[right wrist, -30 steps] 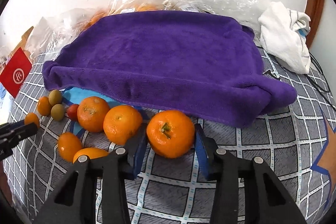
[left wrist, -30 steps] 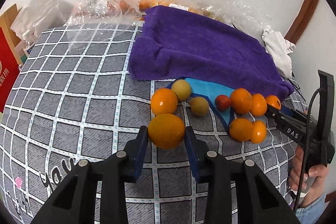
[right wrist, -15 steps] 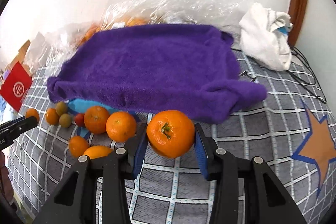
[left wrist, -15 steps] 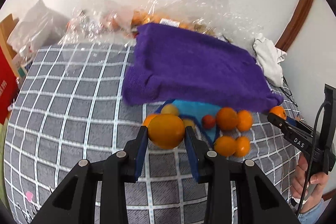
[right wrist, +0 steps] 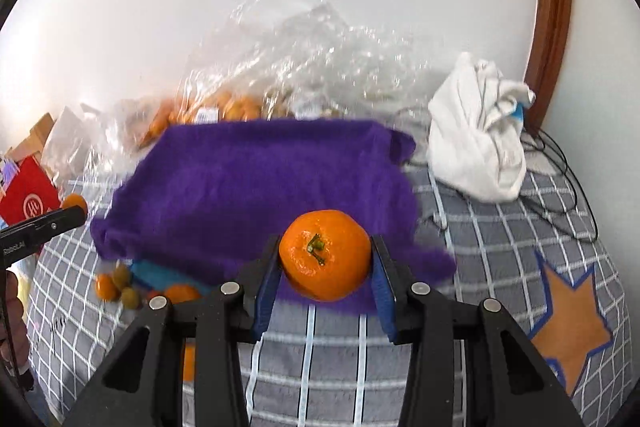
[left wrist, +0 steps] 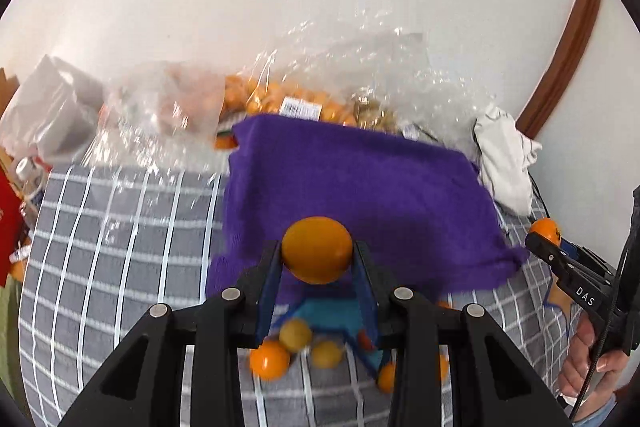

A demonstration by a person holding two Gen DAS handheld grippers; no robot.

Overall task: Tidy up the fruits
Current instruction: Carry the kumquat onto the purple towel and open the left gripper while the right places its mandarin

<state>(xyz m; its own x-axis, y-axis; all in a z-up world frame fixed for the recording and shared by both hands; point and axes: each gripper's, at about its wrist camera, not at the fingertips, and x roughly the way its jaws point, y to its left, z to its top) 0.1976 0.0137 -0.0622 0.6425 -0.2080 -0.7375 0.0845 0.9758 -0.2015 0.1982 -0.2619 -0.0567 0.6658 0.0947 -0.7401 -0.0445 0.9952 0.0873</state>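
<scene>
My left gripper [left wrist: 318, 257] is shut on a smooth yellow-orange fruit [left wrist: 317, 249], held in the air in front of the purple towel [left wrist: 360, 195]. My right gripper [right wrist: 325, 259] is shut on a mandarin [right wrist: 325, 254] with a green stem, also lifted, over the near edge of the purple towel [right wrist: 256, 183]. Below, several loose fruits lie on the checked cloth by a blue cloth [left wrist: 332, 313]: an orange one [left wrist: 269, 359], two yellowish ones [left wrist: 295, 334], and more half hidden by my fingers. In the right wrist view those fruits [right wrist: 106, 286] lie at lower left.
Clear plastic bags holding oranges [left wrist: 280, 99] lie behind the towel against the white wall. A white crumpled cloth [right wrist: 476, 143] with cables sits at the right. A red box [right wrist: 30, 195] stands at the left edge. A hand [left wrist: 592, 367] holds the other gripper at the right.
Both grippers rose from the checked cloth, each carrying its fruit. The loose fruits now sit lower in both views, and the towel lies right behind the held fruits.
</scene>
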